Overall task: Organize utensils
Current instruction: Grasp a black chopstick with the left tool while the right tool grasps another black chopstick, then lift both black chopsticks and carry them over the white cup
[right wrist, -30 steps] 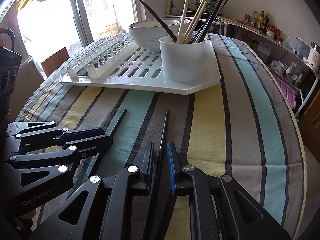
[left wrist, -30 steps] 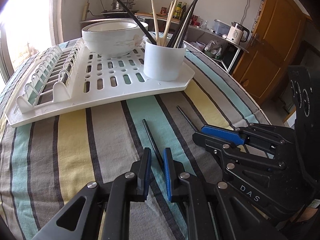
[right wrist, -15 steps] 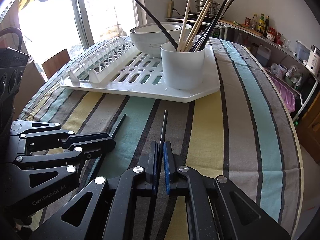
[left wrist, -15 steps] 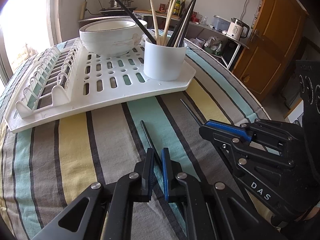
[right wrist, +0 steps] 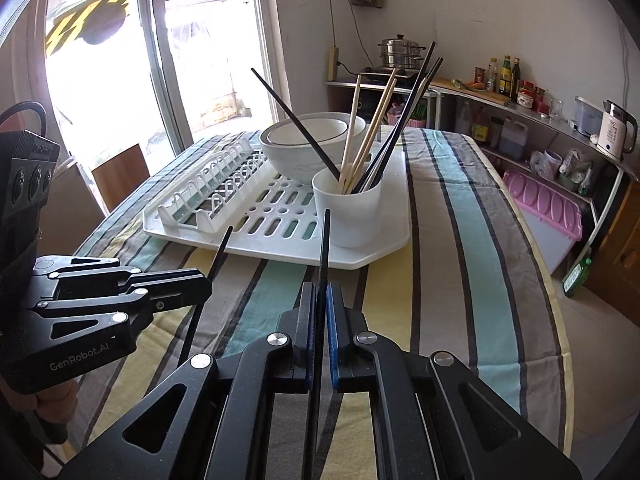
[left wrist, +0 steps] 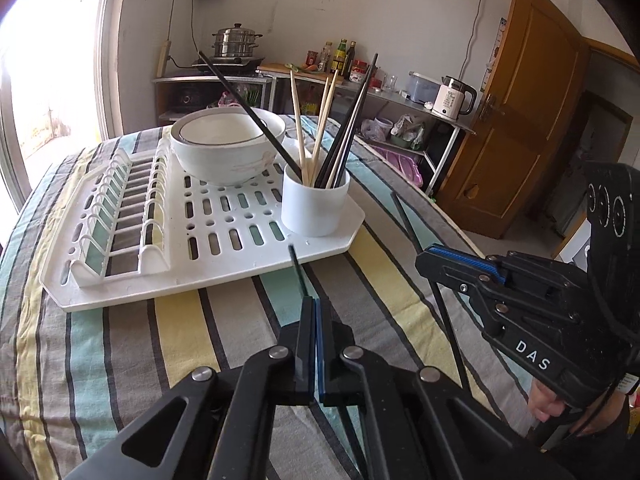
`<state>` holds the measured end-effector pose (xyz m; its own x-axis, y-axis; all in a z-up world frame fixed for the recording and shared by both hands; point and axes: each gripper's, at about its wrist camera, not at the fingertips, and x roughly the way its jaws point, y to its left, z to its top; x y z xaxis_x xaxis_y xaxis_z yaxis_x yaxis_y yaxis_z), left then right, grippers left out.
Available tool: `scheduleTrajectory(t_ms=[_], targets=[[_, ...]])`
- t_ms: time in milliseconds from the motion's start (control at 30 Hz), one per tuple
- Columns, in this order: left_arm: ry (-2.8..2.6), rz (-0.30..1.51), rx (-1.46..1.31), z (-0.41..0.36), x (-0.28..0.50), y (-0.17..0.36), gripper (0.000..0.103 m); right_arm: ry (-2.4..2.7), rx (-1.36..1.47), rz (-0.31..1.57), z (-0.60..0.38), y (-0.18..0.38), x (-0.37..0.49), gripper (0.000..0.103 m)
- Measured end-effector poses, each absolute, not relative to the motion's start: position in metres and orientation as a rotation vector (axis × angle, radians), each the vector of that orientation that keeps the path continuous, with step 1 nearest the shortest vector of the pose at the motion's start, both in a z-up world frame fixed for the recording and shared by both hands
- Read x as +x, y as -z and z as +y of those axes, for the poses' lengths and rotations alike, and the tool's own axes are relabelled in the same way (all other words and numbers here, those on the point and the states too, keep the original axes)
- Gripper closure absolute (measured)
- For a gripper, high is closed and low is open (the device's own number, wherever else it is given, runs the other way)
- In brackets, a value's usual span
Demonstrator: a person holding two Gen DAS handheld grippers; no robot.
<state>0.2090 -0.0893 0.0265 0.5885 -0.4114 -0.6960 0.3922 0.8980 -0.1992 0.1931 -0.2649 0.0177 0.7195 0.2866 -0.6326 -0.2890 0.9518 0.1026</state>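
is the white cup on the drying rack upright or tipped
Upright. The white cup stands on its base on the drying rack, rim up, with black and wooden chopsticks leaning out of it.

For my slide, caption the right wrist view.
Right gripper clamps a black chopstick aimed at the white cup on the rack.

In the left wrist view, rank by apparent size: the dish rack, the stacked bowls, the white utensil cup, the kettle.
1. white dish rack
2. stacked bowls
3. white utensil cup
4. kettle
The kettle stands far back on the shelf, so its smallness is partly distance.
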Motion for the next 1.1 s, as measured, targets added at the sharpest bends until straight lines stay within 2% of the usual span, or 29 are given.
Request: scheduleTrajectory(t_ms=[167,267,400,533,767,1100], targets=[[0.491,0.751,-0.034,-0.083,0.202,-0.053,0.103,-0.319,0.007,0.638,-0.268,-0.036,0.184,0.098],[0.490,0.775,-0.044,-0.081,0.206,-0.052,0.103,-0.314,0.006,0.633,-0.268,-0.038,0.184,0.098],[0.460,0.896,-0.087,-0.079,0.222,-0.023,0.100,-0.314,0.011,0.646,-0.269,-0.033,0.187,0.098],[0.427,1.010,-0.079,-0.086,0.231,0.013,0.089,-0.318,0.005,0.663,-0.268,-0.027,0.189,0.098],[0.388,1.105,-0.039,-0.101,0.243,0.046,0.088,-0.325,0.008,0.672,-0.268,-0.022,0.189,0.098],[0.330,1.050,0.083,-0.119,0.238,0.046,0.090,-0.320,0.020,0.670,-0.272,-0.022,0.189,0.098]])
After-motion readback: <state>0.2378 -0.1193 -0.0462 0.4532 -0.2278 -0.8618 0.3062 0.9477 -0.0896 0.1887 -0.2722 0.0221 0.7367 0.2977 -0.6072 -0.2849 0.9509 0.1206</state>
